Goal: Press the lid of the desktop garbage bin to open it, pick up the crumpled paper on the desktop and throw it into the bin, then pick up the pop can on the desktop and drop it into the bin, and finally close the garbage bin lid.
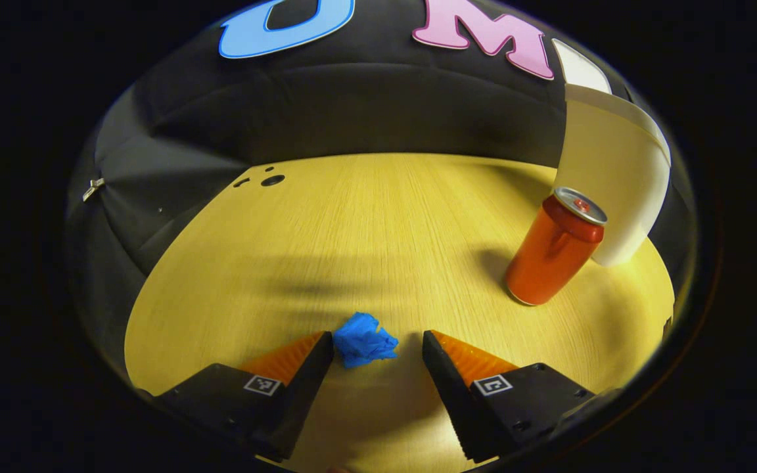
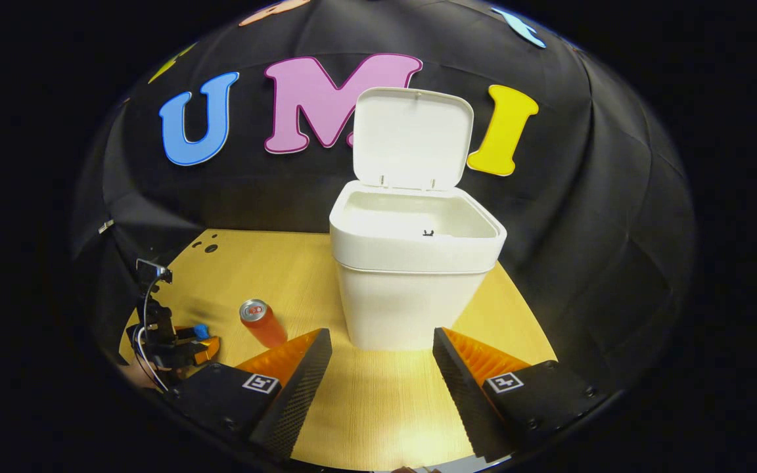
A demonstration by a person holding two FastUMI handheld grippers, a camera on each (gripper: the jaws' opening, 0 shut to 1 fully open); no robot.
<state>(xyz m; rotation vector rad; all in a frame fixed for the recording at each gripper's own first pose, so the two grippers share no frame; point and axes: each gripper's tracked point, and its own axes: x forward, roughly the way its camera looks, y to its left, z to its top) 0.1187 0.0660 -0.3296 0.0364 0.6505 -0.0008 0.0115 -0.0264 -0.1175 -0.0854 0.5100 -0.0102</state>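
On the table (image 2: 378, 407), bin (image 2: 411, 295) lid (image 2: 411, 139) up, both grippers' fingers (image 1: 313, 368) spread, paper (image 1: 364, 339) between left's.

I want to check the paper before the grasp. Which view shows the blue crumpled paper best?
The left gripper view: the blue crumpled paper lies large and sharp on the wooden table, between the open fingers of the left tool. The right gripper view shows it as a small blue spot at that tool, far off.

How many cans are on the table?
1. The can stands upright on the table, just left of the open bin and to the right of the blue paper ball.
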